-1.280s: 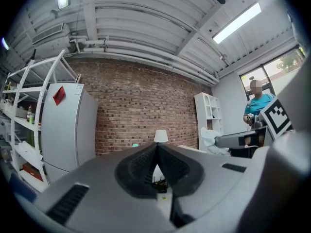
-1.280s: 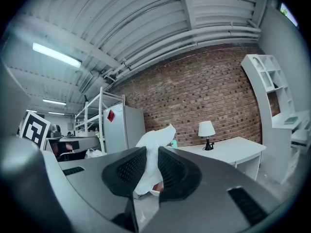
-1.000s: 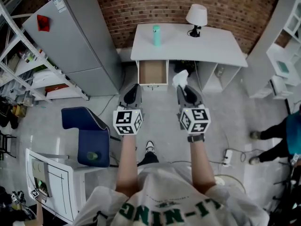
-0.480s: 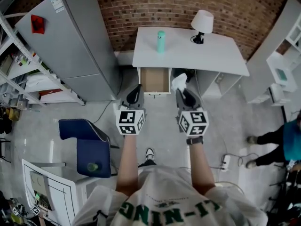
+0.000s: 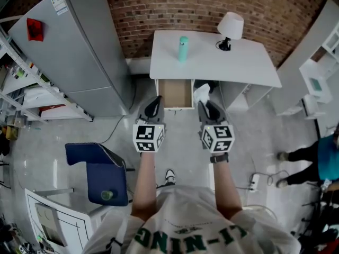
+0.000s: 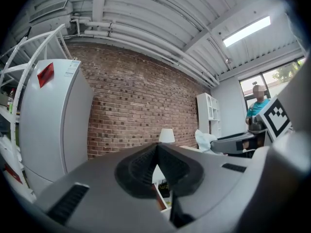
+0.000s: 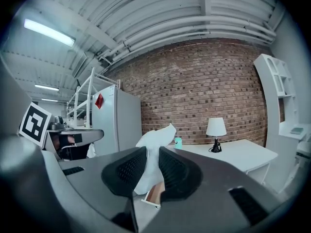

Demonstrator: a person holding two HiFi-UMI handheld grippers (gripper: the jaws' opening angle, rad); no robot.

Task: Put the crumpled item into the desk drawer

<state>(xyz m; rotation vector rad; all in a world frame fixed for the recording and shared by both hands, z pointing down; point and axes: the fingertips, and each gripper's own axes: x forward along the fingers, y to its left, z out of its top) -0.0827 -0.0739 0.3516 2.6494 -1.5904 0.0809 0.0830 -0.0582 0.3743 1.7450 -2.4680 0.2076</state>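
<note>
both grippers have edged nearer the open wooden drawer (image 5: 176, 93) of the white desk (image 5: 233, 62), right gripper (image 5: 204, 102) pinching a crumpled white paper wad (image 5: 201, 92) half hidden between its jaws, left gripper (image 5: 155, 102) closed tight, empty.

The drawer (image 5: 176, 93) stands pulled out with its top open, and only its back end is under the tabletop (image 5: 212, 62) edge. Open floor (image 5: 180, 134) lies between it and the left hand-held gripper (image 5: 154, 101) and right hand-held gripper (image 5: 204, 104). A grey cabinet (image 5: 79, 52) flanks the left. A blue chair (image 5: 98, 165) stands well aside.
</note>
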